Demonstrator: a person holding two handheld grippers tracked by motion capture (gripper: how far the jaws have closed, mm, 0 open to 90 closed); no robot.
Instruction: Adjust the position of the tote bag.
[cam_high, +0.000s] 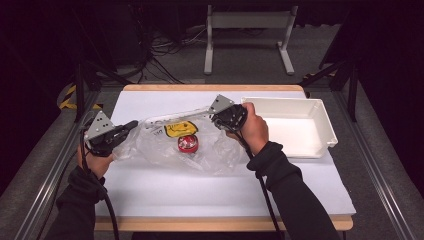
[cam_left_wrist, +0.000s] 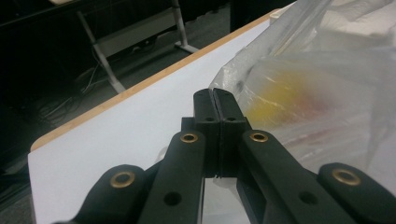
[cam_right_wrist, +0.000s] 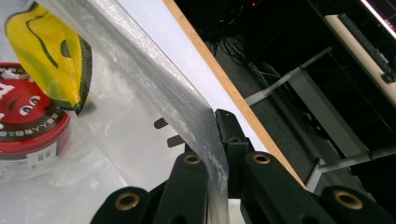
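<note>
A white-topped table (cam_high: 150, 190) with a light wooden edge stands on grey carpet (cam_high: 250, 65). Past its far edge, a white metal stand (cam_high: 248, 22) and tangled black cables (cam_high: 165, 47) sit against darkness. Aluminium rails (cam_high: 385, 175) flank both sides.

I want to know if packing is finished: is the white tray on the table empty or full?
Empty. The white tray shows only bare floor inside; the red tin and yellow packet lie in the clear plastic bag.

**What my things are made of**

My clear, crinkly plastic bag (cam_high: 200, 150) is thin and shiny. Inside sits a glossy round red tin (cam_high: 188, 143) and a smooth yellow packet (cam_high: 180, 129). My table top (cam_high: 210, 190) is matt white with a wooden edge. The white plastic tray (cam_high: 320, 125) looks smooth.
</note>
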